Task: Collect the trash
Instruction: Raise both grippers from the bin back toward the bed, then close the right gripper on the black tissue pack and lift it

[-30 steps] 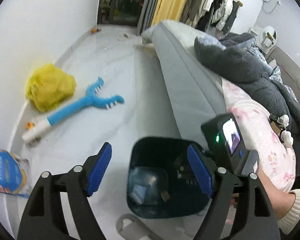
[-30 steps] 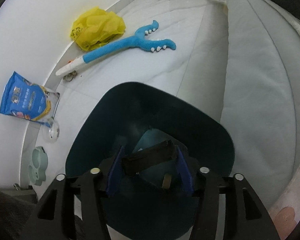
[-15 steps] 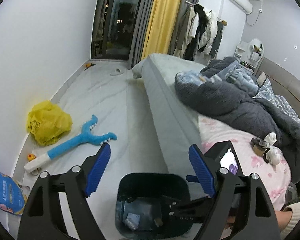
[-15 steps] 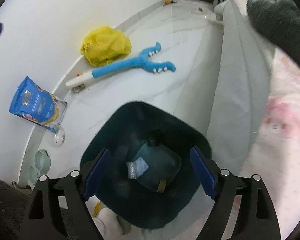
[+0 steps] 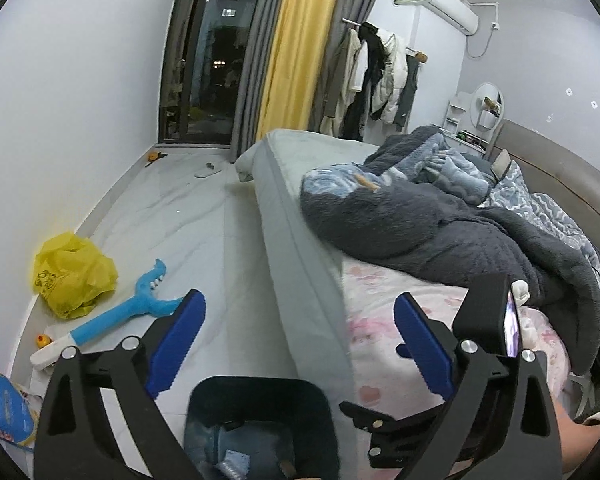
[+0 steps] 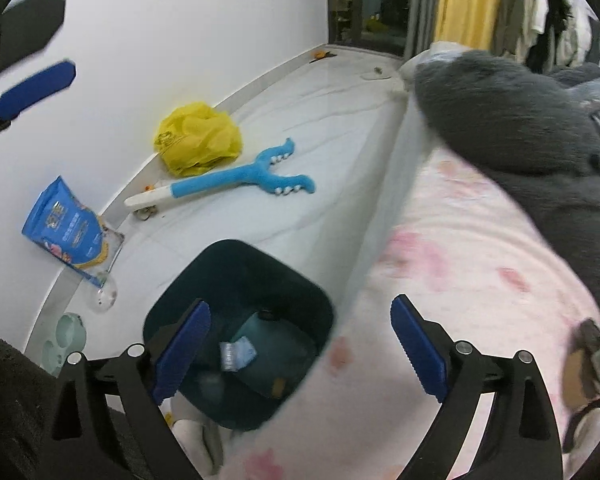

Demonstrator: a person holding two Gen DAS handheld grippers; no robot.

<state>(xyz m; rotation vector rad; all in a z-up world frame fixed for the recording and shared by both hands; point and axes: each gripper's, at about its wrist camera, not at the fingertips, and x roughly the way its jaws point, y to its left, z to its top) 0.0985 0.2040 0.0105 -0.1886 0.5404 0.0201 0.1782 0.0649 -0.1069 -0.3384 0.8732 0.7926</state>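
A bed [image 5: 380,344] with a grey blanket [image 5: 440,236] flanks the white floor [image 6: 320,128], where a dark bin [image 6: 236,280] holds scraps [image 6: 238,354]. Above it, left tool [image 5: 298,344] and right tool [image 6: 300,352] are opening, jaws wide and empty.

Nothing can be read. The blue packet [image 6: 66,228] by the wall and the yellow bag [image 6: 198,140] both carry print, too blurred to make out.

A bin [image 6: 240,264] stands on the floor [image 6: 332,128] against the bed's [image 6: 460,240] side. Scraps [image 6: 238,354] lie in it. Beyond it, by the wall, lie a bag [image 6: 198,140] and a toy [image 6: 236,184].
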